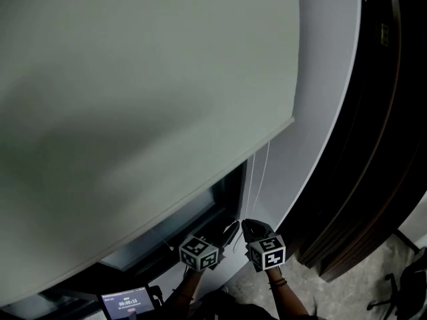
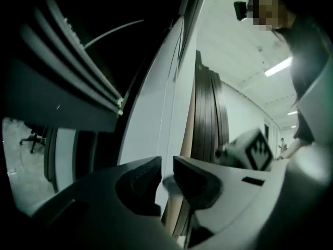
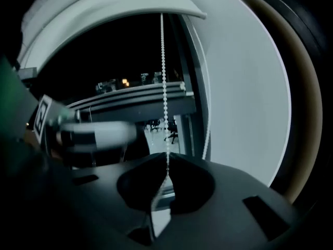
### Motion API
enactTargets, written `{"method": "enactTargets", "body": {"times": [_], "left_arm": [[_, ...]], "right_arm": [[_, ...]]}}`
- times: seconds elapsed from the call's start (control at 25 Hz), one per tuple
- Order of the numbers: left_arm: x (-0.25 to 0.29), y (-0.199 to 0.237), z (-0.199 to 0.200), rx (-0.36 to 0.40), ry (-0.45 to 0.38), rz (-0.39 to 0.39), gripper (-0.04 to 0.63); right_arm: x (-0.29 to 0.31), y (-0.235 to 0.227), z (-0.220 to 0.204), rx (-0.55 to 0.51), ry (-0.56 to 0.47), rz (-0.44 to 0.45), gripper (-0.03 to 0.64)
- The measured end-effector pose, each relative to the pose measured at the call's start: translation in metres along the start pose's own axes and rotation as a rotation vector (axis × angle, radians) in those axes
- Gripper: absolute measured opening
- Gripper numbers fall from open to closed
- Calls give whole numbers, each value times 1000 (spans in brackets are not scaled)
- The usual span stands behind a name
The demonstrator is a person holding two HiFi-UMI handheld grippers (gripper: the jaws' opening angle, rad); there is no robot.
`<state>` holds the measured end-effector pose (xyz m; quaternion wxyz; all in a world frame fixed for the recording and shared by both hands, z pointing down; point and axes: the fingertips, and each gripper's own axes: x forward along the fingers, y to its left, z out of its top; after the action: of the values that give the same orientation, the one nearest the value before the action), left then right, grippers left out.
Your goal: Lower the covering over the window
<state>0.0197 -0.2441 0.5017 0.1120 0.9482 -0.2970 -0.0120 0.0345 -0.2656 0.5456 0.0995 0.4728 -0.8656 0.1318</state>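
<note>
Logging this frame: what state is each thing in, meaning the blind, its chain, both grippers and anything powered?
Blind: partly lowered, with a strip of window bare below its bottom edge.
Bead chain: hanging straight, pinched at its lower end.
Right gripper: shut on the bead chain.
Left gripper: jaws a little apart, clamped on nothing.
Screen: lit.

1. The blind [image 1: 133,79] is a pale grey-green roller shade, partly lowered, with its bottom edge slanting across the head view.
2. The window [image 1: 153,242] shows as a dark strip of glass below that edge.
3. The chain [image 3: 164,87] is a white bead cord that hangs taut at the blind's right end. Its lower part is pinched in the right gripper [image 3: 166,160].
</note>
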Motion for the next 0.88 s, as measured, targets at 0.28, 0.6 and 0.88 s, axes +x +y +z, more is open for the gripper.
{"method": "enactTargets", "body": {"times": [0.28, 0.6, 0.88], "left_arm": [[36, -21, 87, 132, -107, -92, 109], [37, -27, 97, 182, -127, -120, 4], [39, -22, 66, 148, 12, -92, -2]], "right_arm": [[-3, 17, -37, 81, 42, 40, 21], [-11, 25, -40, 104, 22, 48, 21], [-25, 23, -35, 121, -3, 55, 21]]}}
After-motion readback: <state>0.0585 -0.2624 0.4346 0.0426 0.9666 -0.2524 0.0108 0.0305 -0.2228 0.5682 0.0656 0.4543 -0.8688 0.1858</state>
